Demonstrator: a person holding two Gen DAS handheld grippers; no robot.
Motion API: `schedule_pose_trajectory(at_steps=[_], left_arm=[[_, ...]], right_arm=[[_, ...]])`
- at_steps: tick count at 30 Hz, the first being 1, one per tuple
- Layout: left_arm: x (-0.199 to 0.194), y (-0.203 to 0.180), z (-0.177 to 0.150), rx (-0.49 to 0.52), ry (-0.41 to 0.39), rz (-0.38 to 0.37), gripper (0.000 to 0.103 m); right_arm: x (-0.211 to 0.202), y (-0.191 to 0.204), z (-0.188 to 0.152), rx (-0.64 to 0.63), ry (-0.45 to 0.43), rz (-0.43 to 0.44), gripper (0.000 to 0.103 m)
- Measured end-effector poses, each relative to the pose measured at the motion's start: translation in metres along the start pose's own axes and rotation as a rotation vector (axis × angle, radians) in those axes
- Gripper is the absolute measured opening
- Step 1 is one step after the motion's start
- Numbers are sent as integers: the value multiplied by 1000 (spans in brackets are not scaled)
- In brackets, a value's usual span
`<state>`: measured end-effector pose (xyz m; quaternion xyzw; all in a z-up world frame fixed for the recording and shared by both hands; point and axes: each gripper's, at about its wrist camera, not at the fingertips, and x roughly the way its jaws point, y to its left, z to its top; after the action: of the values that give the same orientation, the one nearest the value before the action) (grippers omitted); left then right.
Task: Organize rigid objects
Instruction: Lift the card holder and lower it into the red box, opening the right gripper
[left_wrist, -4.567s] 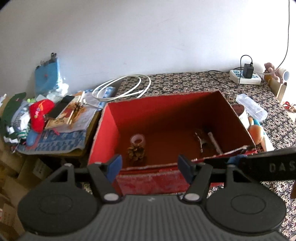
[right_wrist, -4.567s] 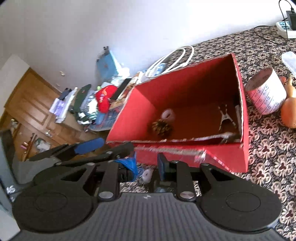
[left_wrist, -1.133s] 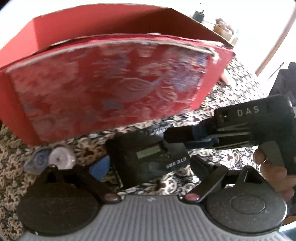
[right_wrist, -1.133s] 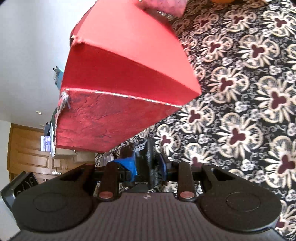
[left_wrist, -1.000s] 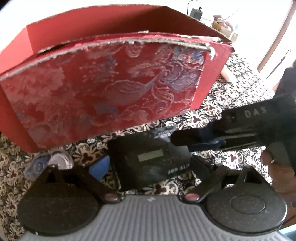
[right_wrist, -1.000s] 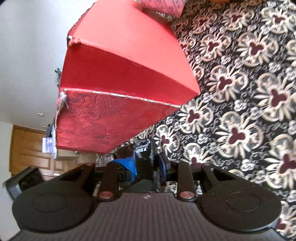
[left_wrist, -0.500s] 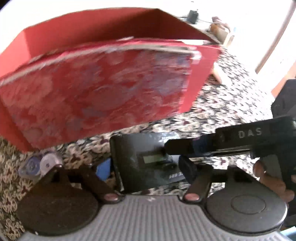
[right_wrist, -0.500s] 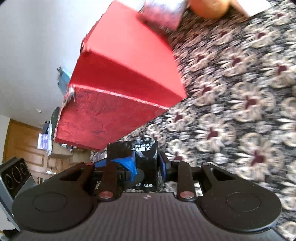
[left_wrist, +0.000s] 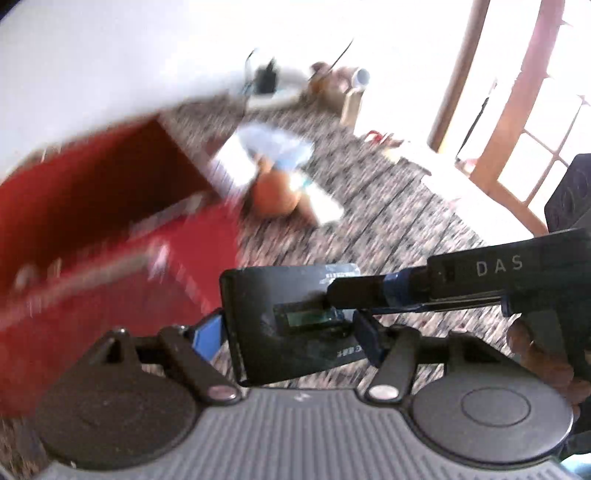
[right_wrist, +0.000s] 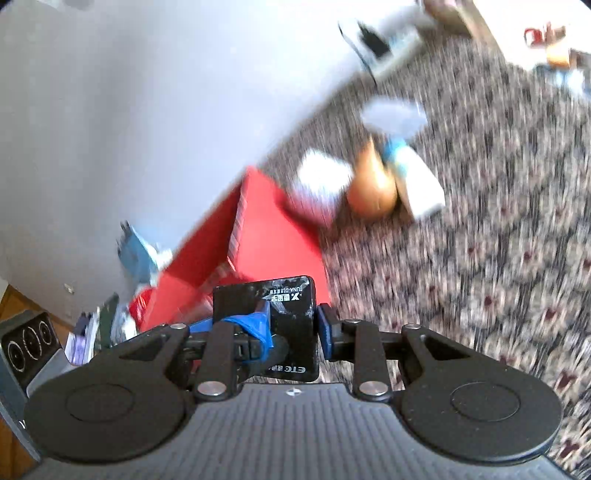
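Note:
A flat black ETC device (left_wrist: 284, 328) with a small display is held in the air above the patterned table, to the right of the open red box (left_wrist: 92, 221). My left gripper (left_wrist: 288, 336) is shut on the device's two side edges. My right gripper (right_wrist: 291, 325) is shut on the same device (right_wrist: 284, 325) across its faces; its finger (left_wrist: 369, 293) reaches in from the right in the left wrist view. The red box (right_wrist: 258, 251) lies ahead and to the left in the right wrist view. Both views are blurred.
Right of the box lie an orange gourd (left_wrist: 275, 192), a white roll (left_wrist: 231, 168) and a clear plastic bag (left_wrist: 280, 146). A power strip with a charger (left_wrist: 269, 88) sits at the far wall. A cluttered side table (right_wrist: 122, 314) lies left.
Both grippers have lifted the black device off the table and swung upward; the view now shows the box's open top and the far table. The grip on the device is unchanged.

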<state>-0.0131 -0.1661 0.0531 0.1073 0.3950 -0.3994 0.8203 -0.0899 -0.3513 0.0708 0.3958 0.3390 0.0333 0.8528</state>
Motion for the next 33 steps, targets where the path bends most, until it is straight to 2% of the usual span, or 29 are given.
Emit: schedule_pose_trajectory(at_steps=[3,7,11,14,18,23,29,33], left_arm=[[-11,-13,20,47,-73,-6,64],[-31,-15,47,87,-180,17,64],[-52,6,71,73,-253,57,64],[-54,29,83,47,-273,101,65],[-45,73,90,-19,-229,145,65],[-23,135,90,-114,-114,152,65],[8,190,89,-228,27,133,66],[30,219,84,-306,130,117,68]], right_arm=[[-16,12,17,-41,-78,24,10],[-10,37,41,-106,-133,73,10],[18,58,62,-156,-107,112,10],[58,71,74,-165,-41,122,10],[113,84,81,-152,86,106,11],[175,93,88,-126,253,59,11],[221,98,82,-105,395,-17,11],[244,106,75,-132,438,-57,12]])
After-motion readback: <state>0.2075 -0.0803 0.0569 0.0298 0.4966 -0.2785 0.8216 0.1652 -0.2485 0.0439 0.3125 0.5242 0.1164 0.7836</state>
